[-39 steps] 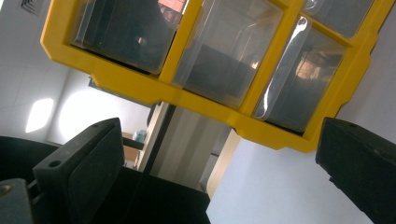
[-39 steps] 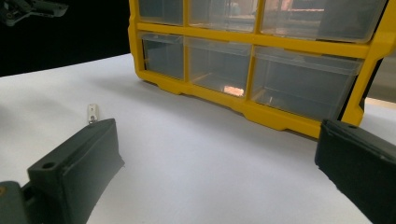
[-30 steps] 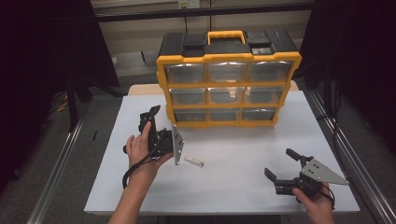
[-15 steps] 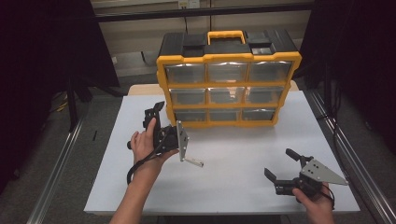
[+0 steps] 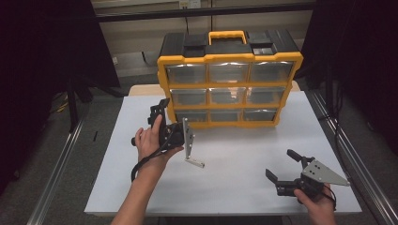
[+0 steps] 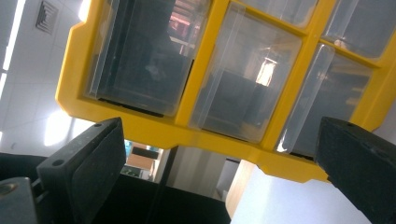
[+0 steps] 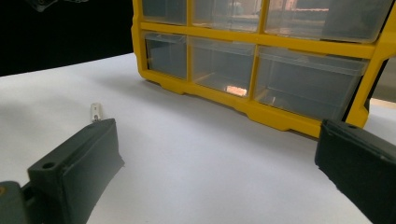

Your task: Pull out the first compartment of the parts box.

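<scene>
White surface [image 5: 234,173], set on a grey floor [image 5: 51,154] between metal rails, with dark curtains to either side and a pale wall behind. At the far edge of the surface stands a yellow-framed drawer cabinet [image 5: 229,89] with a black top, an orange carry handle [image 5: 227,36] and nine clear drawers in three rows. A small pale part [image 5: 195,162] lies flat on the surface in front of the cabinet, just beside the left tongs; its exact nature cannot be made out. Drawer contents are hard to judge through reflections. The left tongs [image 5: 159,112] are held above the surface, tilted, near the cabinet's lower left corner, jaws spread wide and holding nothing, facing the clear drawers [image 6: 243,88]. The right tongs [image 5: 281,165] sit low near the surface's near right corner, well apart from the cabinet, jaws likewise wide apart and empty.
</scene>
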{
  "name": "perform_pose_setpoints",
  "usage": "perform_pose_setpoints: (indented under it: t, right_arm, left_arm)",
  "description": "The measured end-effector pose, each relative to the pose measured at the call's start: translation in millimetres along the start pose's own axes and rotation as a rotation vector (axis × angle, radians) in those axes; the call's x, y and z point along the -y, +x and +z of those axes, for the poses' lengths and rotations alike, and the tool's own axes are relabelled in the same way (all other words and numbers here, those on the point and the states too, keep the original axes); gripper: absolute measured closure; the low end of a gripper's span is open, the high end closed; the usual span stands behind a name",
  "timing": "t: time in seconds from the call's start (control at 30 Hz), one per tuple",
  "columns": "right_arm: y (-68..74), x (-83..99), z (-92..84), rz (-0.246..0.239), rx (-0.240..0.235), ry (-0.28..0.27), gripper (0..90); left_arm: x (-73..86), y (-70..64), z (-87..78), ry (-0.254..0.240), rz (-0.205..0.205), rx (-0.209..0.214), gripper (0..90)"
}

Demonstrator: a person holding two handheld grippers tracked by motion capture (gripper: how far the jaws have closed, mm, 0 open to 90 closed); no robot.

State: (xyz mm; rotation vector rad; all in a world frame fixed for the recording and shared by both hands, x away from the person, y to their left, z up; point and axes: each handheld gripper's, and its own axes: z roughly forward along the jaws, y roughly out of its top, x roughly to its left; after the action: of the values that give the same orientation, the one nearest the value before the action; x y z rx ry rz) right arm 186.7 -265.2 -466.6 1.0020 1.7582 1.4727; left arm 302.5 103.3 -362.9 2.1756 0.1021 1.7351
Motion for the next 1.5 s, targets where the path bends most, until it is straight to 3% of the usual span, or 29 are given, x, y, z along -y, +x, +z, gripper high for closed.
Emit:
perform_pose_setpoints:
  t: [1.03,1.13,1.2,1.23,1.5]
  right_arm:
    - [0.9,-0.2,-0.2,0.004,-0.007,0.0,0.0]
    - [0.9,-0.1,-0.3,0.003,-0.01,0.001,0.0]
    - [0.8,-0.2,-0.3,0.003,-0.009,0.001,0.0]
    - [0.8,-0.1,-0.2,0.002,-0.01,0.001,0.0]
    - [1.1,-0.1,0.3,0.002,-0.013,-0.002,0.0]
  left_arm:
    - [-19.1,-4.5,15.5,0.004,0.052,-0.018,2.8]
    - [-19.3,-5.8,18.2,0.002,0.043,-0.018,2.8]
    - [-20.0,-4.5,19.7,0.009,0.061,-0.019,2.8]
    - [-19.7,-5.2,20.9,0.004,0.045,-0.021,2.8]
    - [-22.6,-2.5,25.0,0.006,0.052,-0.029,2.8]
